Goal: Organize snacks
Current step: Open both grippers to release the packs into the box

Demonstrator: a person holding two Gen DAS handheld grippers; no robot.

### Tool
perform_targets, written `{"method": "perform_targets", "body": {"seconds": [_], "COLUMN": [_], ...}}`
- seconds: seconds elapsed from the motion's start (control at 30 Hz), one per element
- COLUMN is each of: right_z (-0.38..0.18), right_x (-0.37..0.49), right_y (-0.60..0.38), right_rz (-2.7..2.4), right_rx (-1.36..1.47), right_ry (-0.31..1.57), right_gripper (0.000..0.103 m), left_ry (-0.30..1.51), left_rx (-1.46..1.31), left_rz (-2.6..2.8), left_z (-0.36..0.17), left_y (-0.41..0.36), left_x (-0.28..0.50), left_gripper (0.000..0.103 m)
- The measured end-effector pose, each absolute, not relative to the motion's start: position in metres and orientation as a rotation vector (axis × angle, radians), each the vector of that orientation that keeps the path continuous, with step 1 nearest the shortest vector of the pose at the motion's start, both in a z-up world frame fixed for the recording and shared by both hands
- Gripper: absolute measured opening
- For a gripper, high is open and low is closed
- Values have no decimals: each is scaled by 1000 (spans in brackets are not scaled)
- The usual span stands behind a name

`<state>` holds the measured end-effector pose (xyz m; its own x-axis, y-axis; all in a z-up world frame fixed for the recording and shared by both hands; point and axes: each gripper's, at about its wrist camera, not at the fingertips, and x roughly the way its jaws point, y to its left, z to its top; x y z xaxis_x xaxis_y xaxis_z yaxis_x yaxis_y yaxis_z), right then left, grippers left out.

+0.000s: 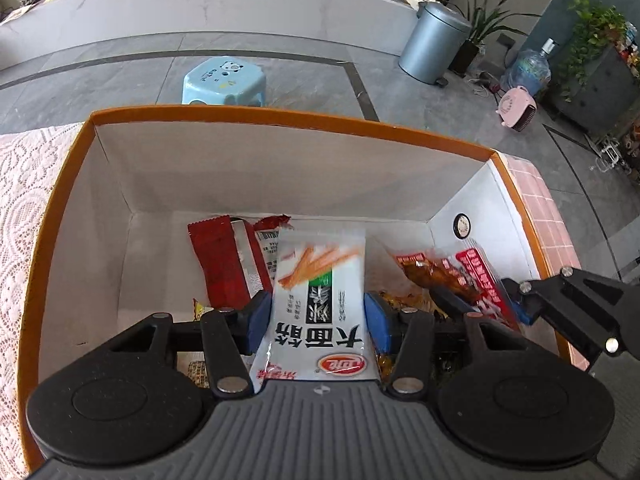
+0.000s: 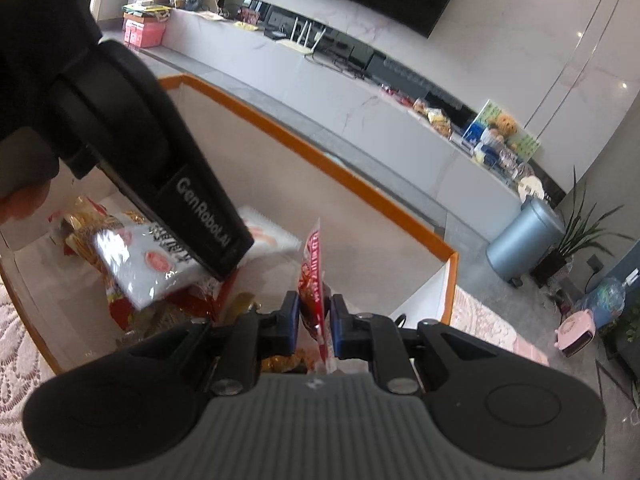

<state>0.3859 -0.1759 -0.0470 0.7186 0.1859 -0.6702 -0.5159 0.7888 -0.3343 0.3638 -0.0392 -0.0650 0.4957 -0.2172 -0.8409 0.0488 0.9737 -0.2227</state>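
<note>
An orange-rimmed white box (image 1: 280,114) holds several snack packets. My left gripper (image 1: 316,320) is shut on a white snack packet (image 1: 320,292) with black lettering, held above the box floor. A red packet (image 1: 224,264) lies behind it. My right gripper (image 2: 314,320) is shut on a thin red snack packet (image 2: 314,280), held edge-on over the box's right end; it also shows in the left wrist view (image 1: 460,276). The left gripper's body (image 2: 160,160) crosses the right wrist view, with the white packet (image 2: 144,256) below it.
The box (image 2: 320,160) sits on a lace-covered table (image 1: 24,184). Beyond it are a blue stool (image 1: 224,80), a grey bin (image 1: 432,44), a water jug (image 1: 528,68), a pink heater (image 1: 516,108) and a long white counter (image 1: 200,4).
</note>
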Motion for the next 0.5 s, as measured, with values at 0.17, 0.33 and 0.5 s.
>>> {"method": "perform_targets", "body": {"seconds": [0.17, 0.33, 0.5], "right_z": [-51, -48, -40], "right_x": [391, 395, 391], "right_y": [-179, -184, -187], "right_rz": [400, 407, 416], "right_rx": [-525, -479, -446], "right_ry": [716, 763, 800], "right_gripper": [13, 16, 46], "left_ry": [1042, 1036, 998], "left_rx": [-197, -196, -155], "left_rz": [-156, -165, -153], "left_z": [-65, -57, -44], "left_y": [-40, -43, -48], "left_x": [363, 358, 345], "left_gripper": [70, 83, 84]}}
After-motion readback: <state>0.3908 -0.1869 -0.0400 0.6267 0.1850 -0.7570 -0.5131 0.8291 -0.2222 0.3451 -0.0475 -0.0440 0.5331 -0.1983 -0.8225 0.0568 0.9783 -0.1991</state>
